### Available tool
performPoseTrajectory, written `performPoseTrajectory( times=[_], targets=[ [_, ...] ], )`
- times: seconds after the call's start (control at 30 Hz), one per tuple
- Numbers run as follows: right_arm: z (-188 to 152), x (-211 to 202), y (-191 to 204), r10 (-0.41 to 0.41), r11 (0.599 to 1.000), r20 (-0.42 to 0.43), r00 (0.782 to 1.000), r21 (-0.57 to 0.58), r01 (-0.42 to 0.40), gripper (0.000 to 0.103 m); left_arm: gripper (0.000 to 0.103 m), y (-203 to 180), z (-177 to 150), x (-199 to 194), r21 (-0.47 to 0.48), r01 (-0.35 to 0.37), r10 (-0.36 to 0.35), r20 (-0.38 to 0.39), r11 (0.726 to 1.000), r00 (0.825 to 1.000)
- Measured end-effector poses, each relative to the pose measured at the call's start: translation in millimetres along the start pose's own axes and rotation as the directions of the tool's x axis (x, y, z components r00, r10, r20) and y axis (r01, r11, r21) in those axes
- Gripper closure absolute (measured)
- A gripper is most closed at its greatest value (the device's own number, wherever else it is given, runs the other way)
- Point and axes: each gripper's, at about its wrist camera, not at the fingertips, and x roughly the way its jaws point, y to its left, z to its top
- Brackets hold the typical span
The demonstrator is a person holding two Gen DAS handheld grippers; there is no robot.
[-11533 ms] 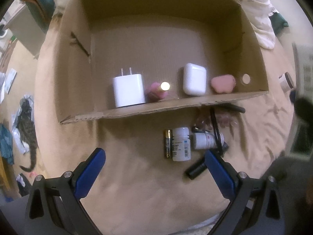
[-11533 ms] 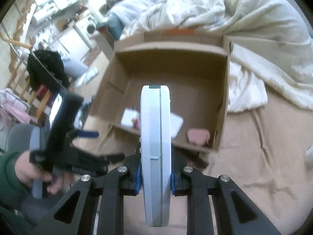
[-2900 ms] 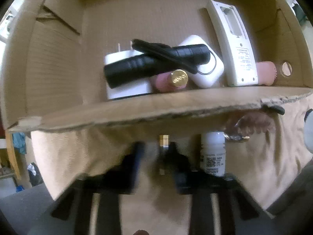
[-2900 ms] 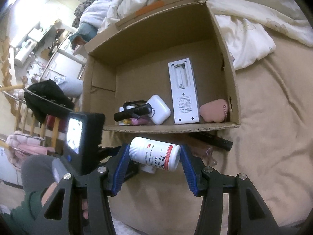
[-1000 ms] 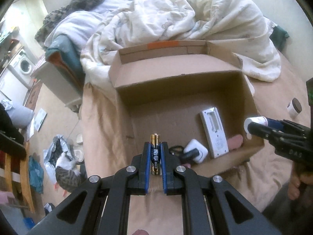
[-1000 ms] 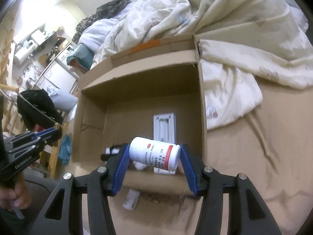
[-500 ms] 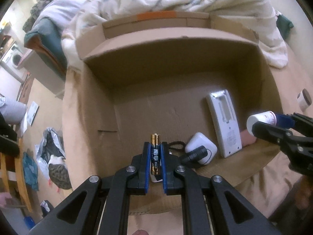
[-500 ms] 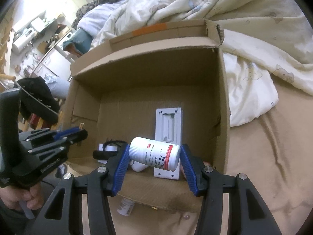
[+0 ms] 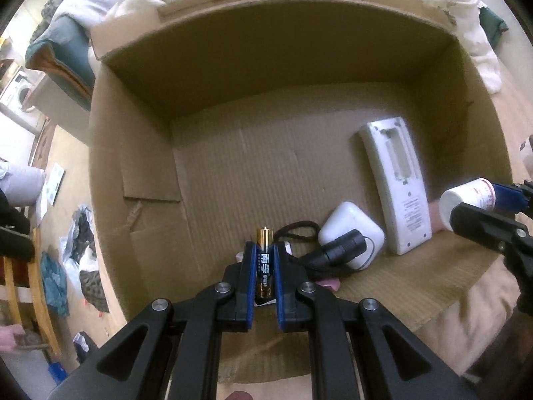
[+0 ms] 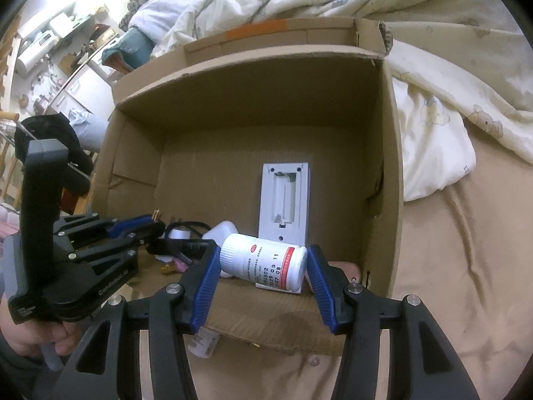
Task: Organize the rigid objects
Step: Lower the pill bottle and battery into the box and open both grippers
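My left gripper [image 9: 264, 260] is shut on a black and gold battery [image 9: 264, 250], held upright over the near part of the open cardboard box [image 9: 233, 173]. My right gripper [image 10: 263, 263] is shut on a white pill bottle [image 10: 263, 263] with a red band, held sideways just over the box's near wall [image 10: 266, 313]. In the box lie a white remote [image 9: 396, 186], a white earbud case [image 9: 349, 230], a black flashlight [image 9: 336, 253] and a pink item [image 9: 328, 283]. The right gripper with the bottle [image 9: 466, 196] shows at the right of the left wrist view.
The box stands on a tan bedsheet [image 10: 466, 266]. A rumpled white duvet [image 10: 416, 16] lies behind and to the right of it. Another white bottle [image 10: 203, 343] lies on the sheet before the box. Room clutter [image 9: 76, 256] lies on the floor at left.
Both grippers have moved forward and lower toward the box, each still holding its object. The battery now hangs over the box floor and the bottle over the near wall.
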Motion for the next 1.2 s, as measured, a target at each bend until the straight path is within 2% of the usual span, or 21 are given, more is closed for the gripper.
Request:
performPoseTrajectory(
  times=[0.27,0.77,0.93,0.97,1.07,1.2],
  targets=[
    [-4.7,10.0,5.5,-0.064,0.997,-0.029,0.998,-0.033,0.063,0.048,0.094,-0.9,1.4,0.7,0.004,-0.002,0.002,0.008,1.000,1.000],
    [-3.1,3.8,2.2,-0.043,0.999,0.007,0.999,-0.015,0.043,0.048,0.094,-2.4,3.0,-0.2,-0.020,-0.020,0.020,-0.003,1.000,1.000],
    [0.6,-3.8,1.3,-0.024,1.000,0.044,0.999,-0.005,0.024,0.048,0.093,-1.1,1.5,-7.9,-0.034,-0.027,0.028,0.028,0.999,0.999],
    [1.1,-4.8,1.5,-0.023,1.000,0.050,0.999,-0.004,0.023,0.048,0.089,-1.3,1.7,-9.3,-0.035,-0.030,0.032,0.034,0.999,0.999],
    [2.9,-6.5,3.3,-0.021,1.000,0.059,0.998,-0.006,0.022,0.047,0.068,-2.1,0.5,-11.3,-0.040,-0.027,0.028,0.040,0.999,0.999],
    [2.9,-11.1,4.3,-0.012,1.000,0.078,0.997,-0.016,0.013,0.047,0.050,-4.8,-0.5,-13.5,-0.043,-0.035,0.037,0.047,0.998,0.998]
  ],
)
